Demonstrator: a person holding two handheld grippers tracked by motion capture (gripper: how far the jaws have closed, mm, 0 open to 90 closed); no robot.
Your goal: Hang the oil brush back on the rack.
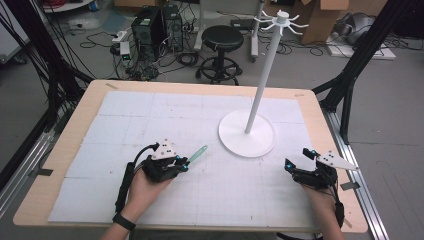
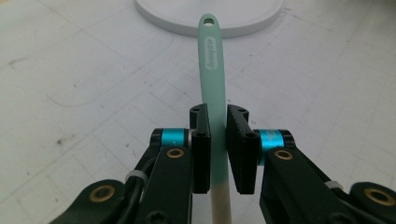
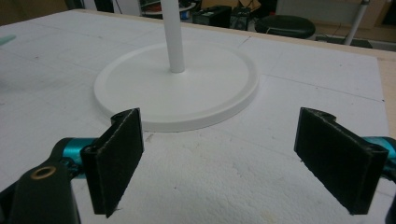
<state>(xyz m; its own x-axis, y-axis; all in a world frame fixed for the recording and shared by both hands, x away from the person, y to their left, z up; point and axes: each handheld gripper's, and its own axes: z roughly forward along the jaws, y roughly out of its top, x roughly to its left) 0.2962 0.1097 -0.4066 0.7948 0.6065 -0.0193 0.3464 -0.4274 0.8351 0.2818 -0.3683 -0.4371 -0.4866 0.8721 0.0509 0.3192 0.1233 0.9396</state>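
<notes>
A mint-green utensil handle (image 2: 213, 70) with a hole at its tip and a white lower part sticks out from my left gripper (image 2: 218, 149), whose jaws are shut on it. In the high view the left gripper (image 1: 181, 163) sits left of centre, and the handle (image 1: 198, 153) points toward the white stand's round base (image 1: 247, 134). A tall white pole (image 1: 265, 65) rises from that base to a crown of hooks (image 1: 281, 21). My right gripper (image 1: 298, 159) hovers open near the table's right edge, its jaws wide apart in front of the base (image 3: 177, 88).
A white gridded mat (image 1: 150, 125) covers the wooden table (image 1: 85, 100). Beyond the far edge stand a black stool (image 1: 222, 40), computer boxes (image 1: 155, 27) and loose cables on the floor. Black frame legs (image 1: 360, 55) rise at the right.
</notes>
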